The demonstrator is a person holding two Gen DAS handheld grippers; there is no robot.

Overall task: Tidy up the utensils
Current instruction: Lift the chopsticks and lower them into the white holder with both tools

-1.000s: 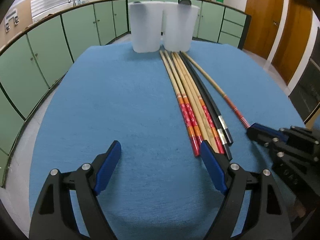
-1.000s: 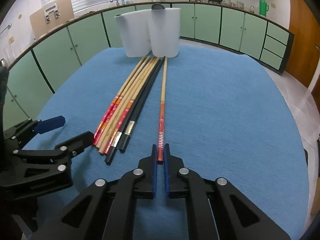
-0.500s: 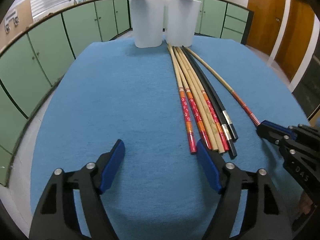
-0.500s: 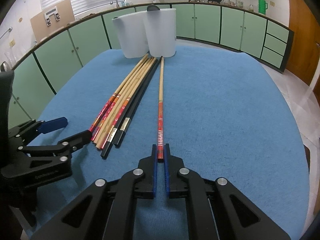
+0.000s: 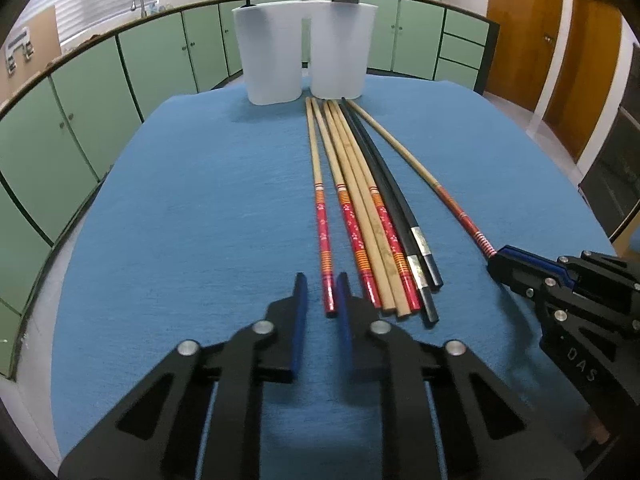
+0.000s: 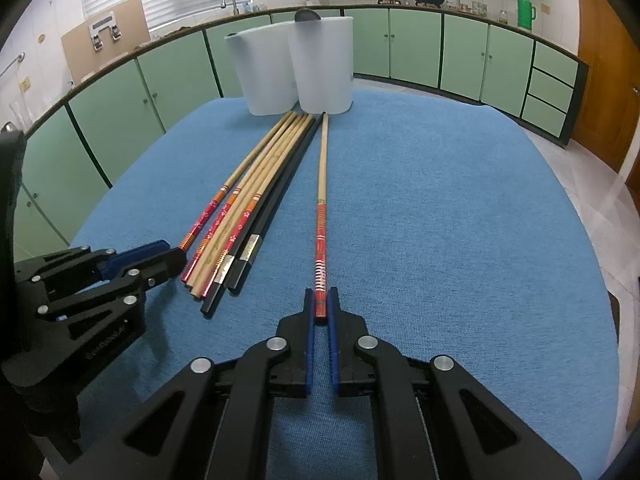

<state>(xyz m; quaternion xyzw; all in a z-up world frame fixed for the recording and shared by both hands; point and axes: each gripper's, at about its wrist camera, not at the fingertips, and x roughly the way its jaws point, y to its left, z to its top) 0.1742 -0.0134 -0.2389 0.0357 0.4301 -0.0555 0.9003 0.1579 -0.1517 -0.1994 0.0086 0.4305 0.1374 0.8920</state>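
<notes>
Blue cloth is covering the surface, where the left claw is narrowing around the leftmost chopstick without gripping it, the right claw is pinching a separate red-banded chopstick, and two white holders are standing beyond the bundle.

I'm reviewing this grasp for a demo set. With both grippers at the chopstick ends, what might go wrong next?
The right gripper pinches only the very end of the lone chopstick, so it may pivot or droop when lifted. The left gripper straddles the outermost chopstick; its right finger sits beside the bundle and may nudge a neighbor.
</notes>
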